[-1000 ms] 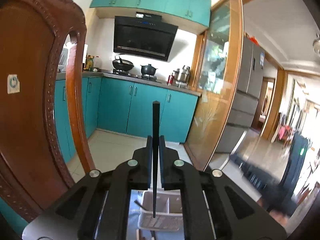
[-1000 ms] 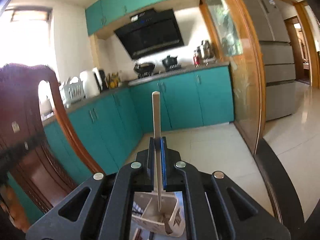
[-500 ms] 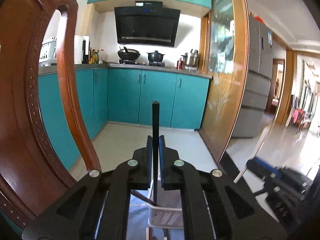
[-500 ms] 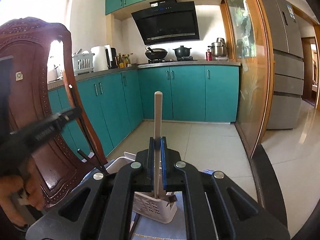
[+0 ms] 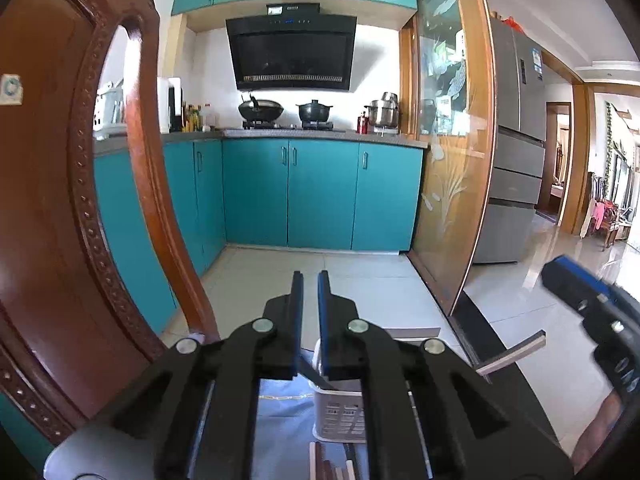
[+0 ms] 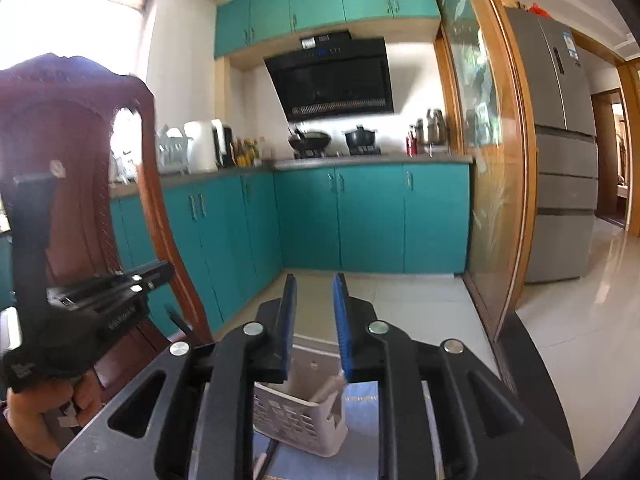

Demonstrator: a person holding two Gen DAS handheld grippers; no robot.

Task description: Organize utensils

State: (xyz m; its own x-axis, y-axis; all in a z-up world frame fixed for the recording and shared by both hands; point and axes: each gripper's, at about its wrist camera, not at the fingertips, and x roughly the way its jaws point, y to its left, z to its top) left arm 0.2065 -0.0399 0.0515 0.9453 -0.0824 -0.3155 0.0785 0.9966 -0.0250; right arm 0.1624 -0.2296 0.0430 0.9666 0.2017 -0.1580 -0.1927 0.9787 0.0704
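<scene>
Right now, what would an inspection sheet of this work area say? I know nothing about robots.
Surface: blue cloth under the basket.
Job's things: white basket; black chopstick leaning in it; pale chopstick lying in it.
Clutter: more sticks on the cloth in front of the basket.
Grippers: left gripper jaws slightly apart, nothing between them; right gripper jaws opening, nothing between them.
Cables: nothing seen.
Surroundings: carved wooden chair, teal cabinets, fridge.
</scene>
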